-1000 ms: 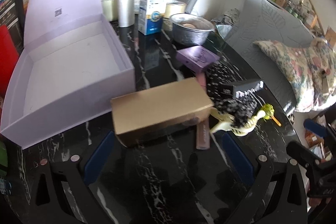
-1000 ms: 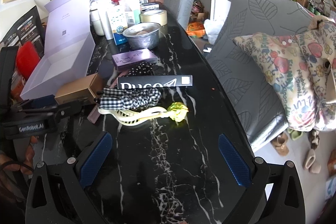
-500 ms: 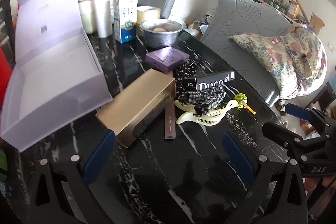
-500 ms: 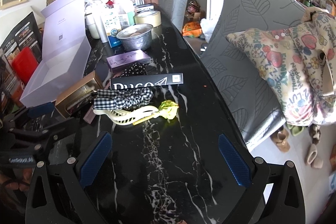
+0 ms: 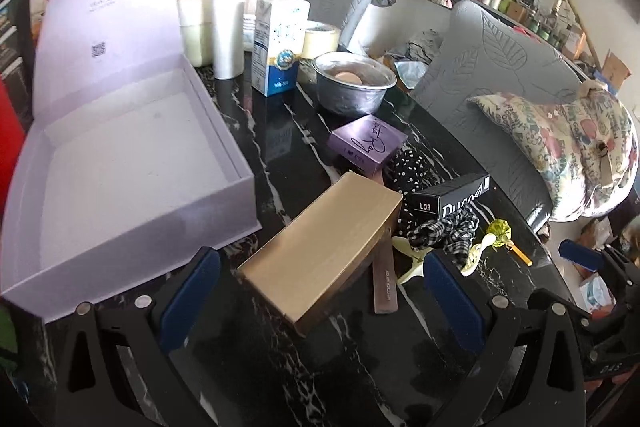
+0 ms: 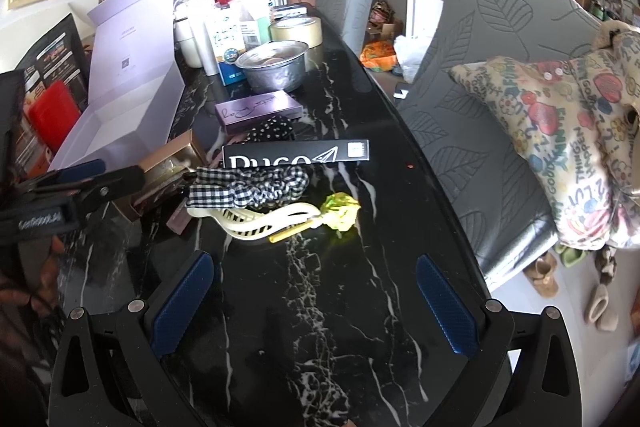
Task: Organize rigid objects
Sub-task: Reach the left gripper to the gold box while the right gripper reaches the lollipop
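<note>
The lilac box [image 5: 120,163] is sitting open on the table [image 6: 320,327]. The left gripper [image 5: 320,291], spread, is lining up on the gold box [image 5: 320,247] beside it, probably to grasp. The right gripper [image 6: 316,303] is hovering spread and empty.

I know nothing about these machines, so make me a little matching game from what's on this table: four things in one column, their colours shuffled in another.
Things:
1. big open box
2. long flat box
3. bowl
4. Duco box

Colours:
A. silver
B. black
C. lilac
D. gold

Pairs: 1-C, 2-D, 3-A, 4-B
</note>
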The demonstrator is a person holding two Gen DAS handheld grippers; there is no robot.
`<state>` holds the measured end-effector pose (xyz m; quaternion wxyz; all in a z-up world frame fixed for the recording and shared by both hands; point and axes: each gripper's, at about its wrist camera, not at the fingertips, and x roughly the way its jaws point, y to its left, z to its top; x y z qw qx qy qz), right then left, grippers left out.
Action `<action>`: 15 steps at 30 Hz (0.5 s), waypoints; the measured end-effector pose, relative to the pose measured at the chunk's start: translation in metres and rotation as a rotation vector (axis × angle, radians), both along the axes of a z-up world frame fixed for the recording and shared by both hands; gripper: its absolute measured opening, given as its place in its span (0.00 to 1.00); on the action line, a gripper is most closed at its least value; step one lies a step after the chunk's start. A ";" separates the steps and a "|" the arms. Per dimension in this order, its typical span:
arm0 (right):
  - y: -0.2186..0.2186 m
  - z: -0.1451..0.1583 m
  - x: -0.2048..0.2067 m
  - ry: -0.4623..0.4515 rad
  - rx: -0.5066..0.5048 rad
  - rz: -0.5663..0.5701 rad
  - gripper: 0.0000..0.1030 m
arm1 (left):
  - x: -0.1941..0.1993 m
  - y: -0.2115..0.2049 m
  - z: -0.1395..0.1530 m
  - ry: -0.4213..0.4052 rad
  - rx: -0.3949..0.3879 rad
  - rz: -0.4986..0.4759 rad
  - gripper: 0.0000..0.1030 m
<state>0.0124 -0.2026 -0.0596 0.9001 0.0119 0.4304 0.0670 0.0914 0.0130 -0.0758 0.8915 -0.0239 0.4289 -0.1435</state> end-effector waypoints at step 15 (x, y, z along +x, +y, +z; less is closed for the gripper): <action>-0.002 -0.011 0.008 0.030 -0.011 -0.008 1.00 | 0.018 -0.024 -0.017 0.011 0.105 -0.102 0.76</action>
